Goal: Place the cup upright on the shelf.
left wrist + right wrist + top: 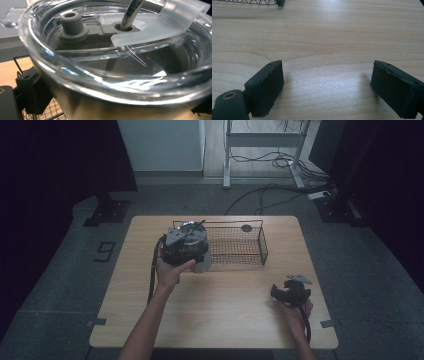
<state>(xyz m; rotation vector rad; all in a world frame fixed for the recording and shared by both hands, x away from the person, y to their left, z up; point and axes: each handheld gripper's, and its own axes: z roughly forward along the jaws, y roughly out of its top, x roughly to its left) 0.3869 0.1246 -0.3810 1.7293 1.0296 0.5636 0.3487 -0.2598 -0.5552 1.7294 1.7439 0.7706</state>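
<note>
- High view showed the left tongs [192,251] clamped around a steel tumbler [202,262] at the wire basket's [250,251] nine-o'clock end, above the desk [220,295].
- Left gripper view, close up, showed the tumbler's clear lid [75,72] on, with a straw [131,12] through it.
- Right tongs [325,85] rested idle at four o'clock on the desk, jaws wide apart with nothing between them.
- Judged progress: tumbler gripped; whether it sat inside the basket could not be told, so placing and releasing it looked left.
</note>
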